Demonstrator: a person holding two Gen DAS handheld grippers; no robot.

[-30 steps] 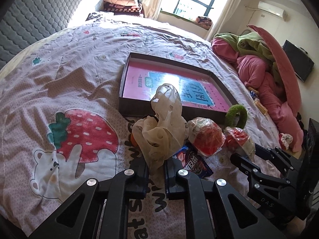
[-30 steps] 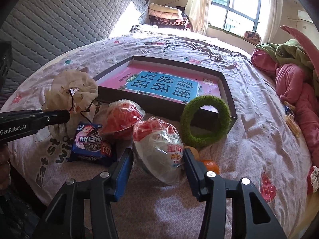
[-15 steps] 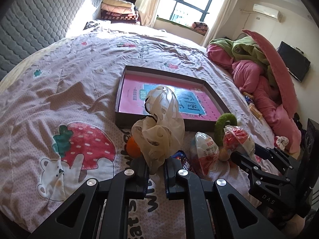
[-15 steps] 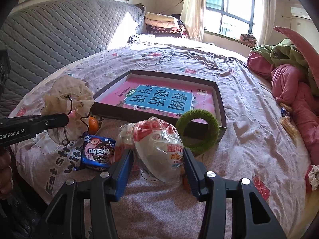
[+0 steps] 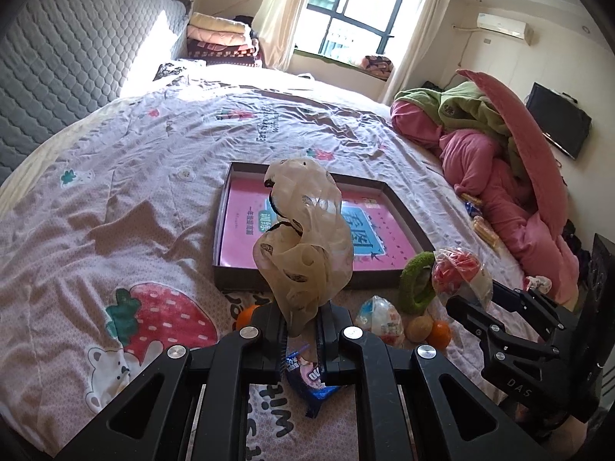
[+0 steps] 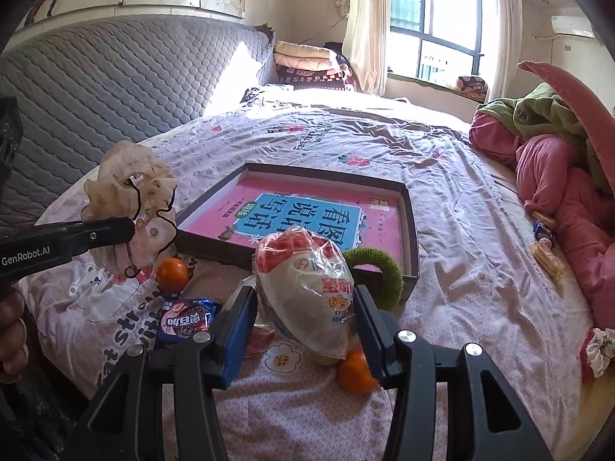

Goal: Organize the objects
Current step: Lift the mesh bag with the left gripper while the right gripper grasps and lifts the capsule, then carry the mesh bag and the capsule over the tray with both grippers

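"GenRobot.AI" on the left gripper (image 6: 127,230); "DAS" on the right gripper (image 5: 467,299).

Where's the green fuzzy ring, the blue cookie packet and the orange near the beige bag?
green fuzzy ring (image 6: 388,265), right wrist view, on its fuzzy top arc.
blue cookie packet (image 6: 188,320), right wrist view, on its pink label.
orange (image 6: 172,273), right wrist view, on its peel's middle.

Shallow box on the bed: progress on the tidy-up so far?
Done: nothing sorted yet; the shallow box holds only a pink book. In hand: left gripper pinches a beige patterned bag; right gripper clamps a wrapped red-and-white snack bowl. Left on the bedspread: blue cookie packet, two oranges, green ring.
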